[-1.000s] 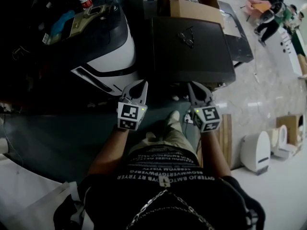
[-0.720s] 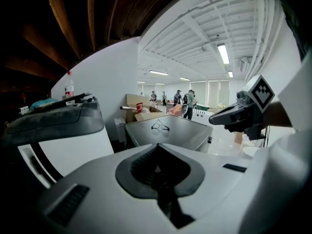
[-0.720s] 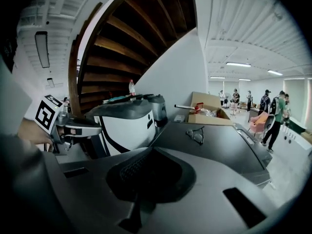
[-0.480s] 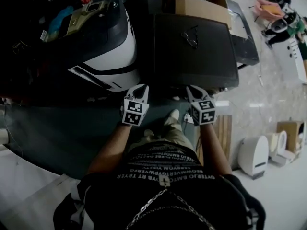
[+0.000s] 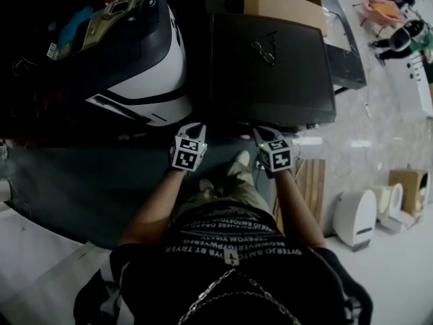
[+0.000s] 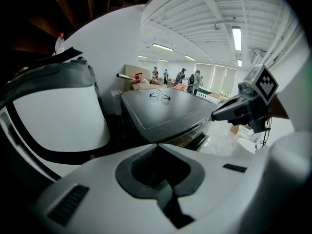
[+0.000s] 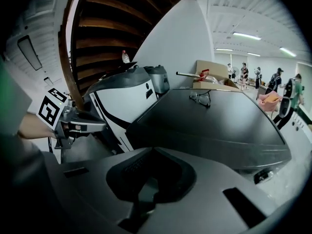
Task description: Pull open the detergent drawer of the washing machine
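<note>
At twelve o'clock from the person, the washing machine (image 5: pixel 270 66) is seen, its detergent drawer judged unopened, while the left gripper (image 5: pixel 193 127) and right gripper (image 5: pixel 261 131) are held closed, empty, just short of it.

Dark-grey washing machine (image 5: pixel 270 66), upright w/ flat top, just beside white-and-black appliance (image 5: pixel 145 66); front face out of sight.

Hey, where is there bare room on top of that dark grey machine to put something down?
Most of the flat dark grey machine top is bare: the whole near half, from the front edge up to the pair of spectacles. The far edge is crowded by the brown cardboard box.
</note>
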The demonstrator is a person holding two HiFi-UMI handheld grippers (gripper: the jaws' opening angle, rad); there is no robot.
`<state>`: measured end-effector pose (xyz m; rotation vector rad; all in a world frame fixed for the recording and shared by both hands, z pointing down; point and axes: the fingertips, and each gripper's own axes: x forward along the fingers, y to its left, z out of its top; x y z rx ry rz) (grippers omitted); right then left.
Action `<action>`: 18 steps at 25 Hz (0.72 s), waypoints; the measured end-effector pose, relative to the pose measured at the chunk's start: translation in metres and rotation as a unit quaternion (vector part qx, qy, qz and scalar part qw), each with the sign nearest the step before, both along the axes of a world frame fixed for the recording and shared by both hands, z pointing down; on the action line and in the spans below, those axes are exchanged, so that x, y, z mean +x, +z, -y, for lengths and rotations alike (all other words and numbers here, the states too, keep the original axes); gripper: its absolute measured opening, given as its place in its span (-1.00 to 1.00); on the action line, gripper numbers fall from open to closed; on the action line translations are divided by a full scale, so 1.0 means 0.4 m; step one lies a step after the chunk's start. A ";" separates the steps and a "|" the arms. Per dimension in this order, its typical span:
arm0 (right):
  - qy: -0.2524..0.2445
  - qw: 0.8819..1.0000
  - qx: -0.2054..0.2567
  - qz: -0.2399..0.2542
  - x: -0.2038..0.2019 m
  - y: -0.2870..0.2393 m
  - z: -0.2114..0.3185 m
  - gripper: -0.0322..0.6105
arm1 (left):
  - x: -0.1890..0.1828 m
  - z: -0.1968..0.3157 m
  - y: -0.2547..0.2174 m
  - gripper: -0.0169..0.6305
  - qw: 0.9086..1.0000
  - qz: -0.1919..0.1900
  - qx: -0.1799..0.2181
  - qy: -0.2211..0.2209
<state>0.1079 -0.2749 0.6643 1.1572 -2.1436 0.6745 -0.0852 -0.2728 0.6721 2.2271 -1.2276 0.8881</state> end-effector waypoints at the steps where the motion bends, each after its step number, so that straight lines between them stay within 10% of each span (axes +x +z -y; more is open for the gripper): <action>1: -0.003 1.000 -0.008 -0.002 0.002 0.016 -0.005 -0.89 | 0.003 -0.002 0.017 -0.94 1.000 0.000 -0.009 -0.002; 18: 0.005 0.996 -0.077 -0.045 0.064 0.174 0.032 -0.89 | 0.054 0.038 0.176 -0.92 0.994 0.010 -0.106 0.017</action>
